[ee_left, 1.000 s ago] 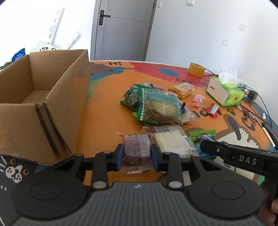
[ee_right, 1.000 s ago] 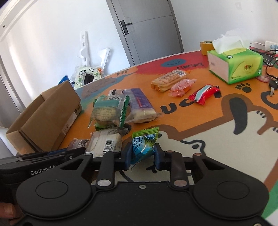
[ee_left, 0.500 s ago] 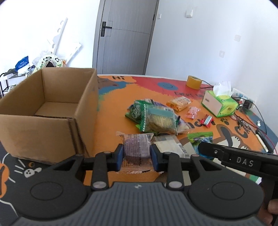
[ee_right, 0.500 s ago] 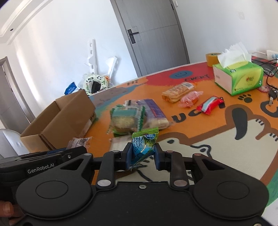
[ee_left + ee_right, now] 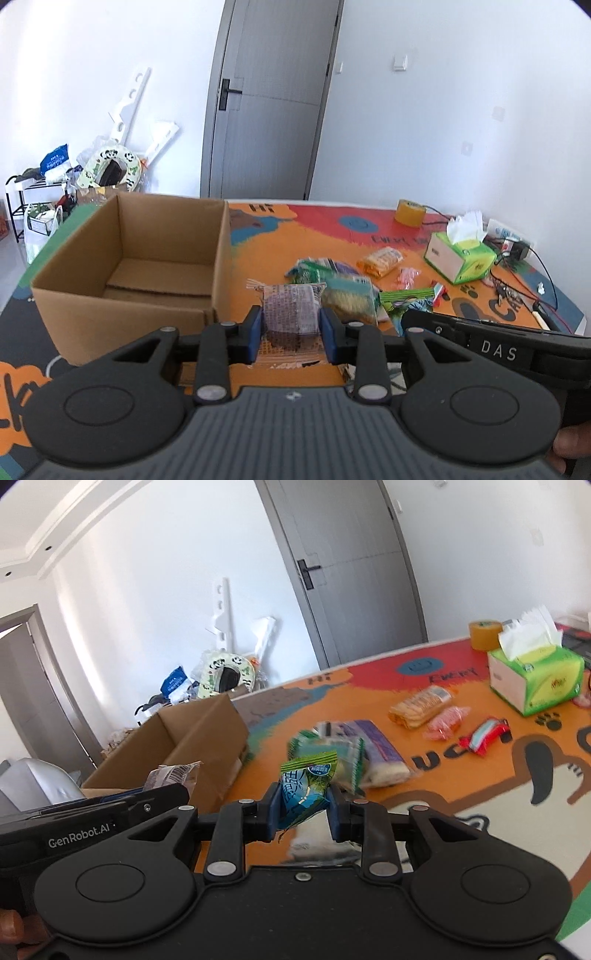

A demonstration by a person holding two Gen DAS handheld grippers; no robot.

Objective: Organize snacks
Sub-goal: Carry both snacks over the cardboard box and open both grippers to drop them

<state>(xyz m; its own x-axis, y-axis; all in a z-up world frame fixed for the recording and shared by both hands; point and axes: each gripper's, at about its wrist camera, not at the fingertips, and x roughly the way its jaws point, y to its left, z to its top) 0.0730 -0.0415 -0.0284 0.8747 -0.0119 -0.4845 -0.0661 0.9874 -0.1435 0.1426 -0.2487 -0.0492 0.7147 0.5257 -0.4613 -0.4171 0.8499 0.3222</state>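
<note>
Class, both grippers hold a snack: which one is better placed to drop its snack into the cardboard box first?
Left, probably. The left gripper, shut on the brown snack, is nearer the cardboard box; the right gripper is farther.

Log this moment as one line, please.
left tool: shut on brown snack | right tool: shut on green snack | both off the table | box: empty | other snacks: on table

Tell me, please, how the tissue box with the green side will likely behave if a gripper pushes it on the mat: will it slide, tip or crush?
The tissue box rests flat on a broad face, so it would probably slide rather than tip. It looks like thin cardboard, so likely light and easy to dent. The loose tissue sticking out on top is floppy and gives no useful hold.
</note>
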